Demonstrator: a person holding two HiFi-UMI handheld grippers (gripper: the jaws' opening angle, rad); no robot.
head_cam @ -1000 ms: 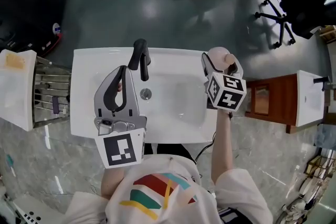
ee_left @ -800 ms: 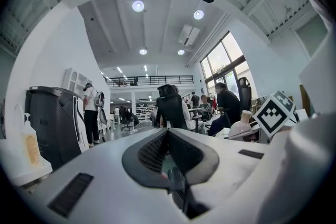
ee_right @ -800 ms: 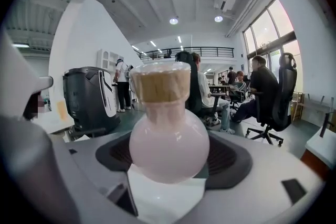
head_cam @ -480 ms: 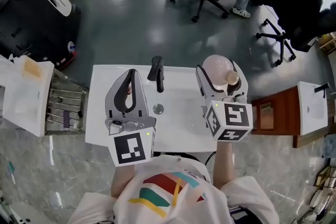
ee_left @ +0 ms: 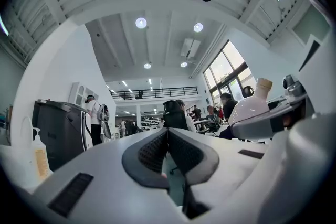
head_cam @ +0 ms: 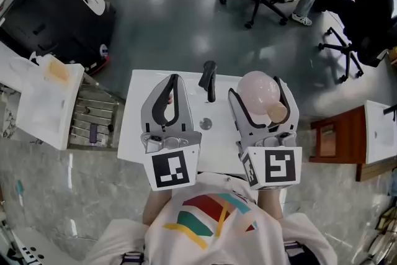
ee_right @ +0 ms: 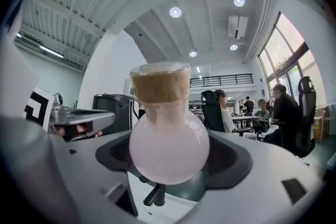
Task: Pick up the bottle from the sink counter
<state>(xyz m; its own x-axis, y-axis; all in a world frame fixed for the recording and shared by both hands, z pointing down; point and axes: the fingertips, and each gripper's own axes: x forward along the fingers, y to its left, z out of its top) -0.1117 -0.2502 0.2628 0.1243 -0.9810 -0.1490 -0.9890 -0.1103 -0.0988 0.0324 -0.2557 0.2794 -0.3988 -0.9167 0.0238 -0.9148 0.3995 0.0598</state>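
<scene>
Right gripper [head_cam: 258,89] clasping pink bottle [ee_right: 169,140] — left gripper [head_cam: 170,81] closed

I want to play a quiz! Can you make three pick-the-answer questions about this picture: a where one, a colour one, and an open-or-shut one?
1. Where is the bottle?
A. left gripper
B. right gripper
C. neither

2. What colour is the bottle?
A. green
B. blue
C. pale pink

3. How are the left gripper's jaws?
A. shut, empty
B. wide apart
C. clamped on a cup

B: the right gripper view shows its jaws around the bottle.
C: its round body looks pale pink.
A: the left gripper view shows the jaws meeting with nothing between.
</scene>
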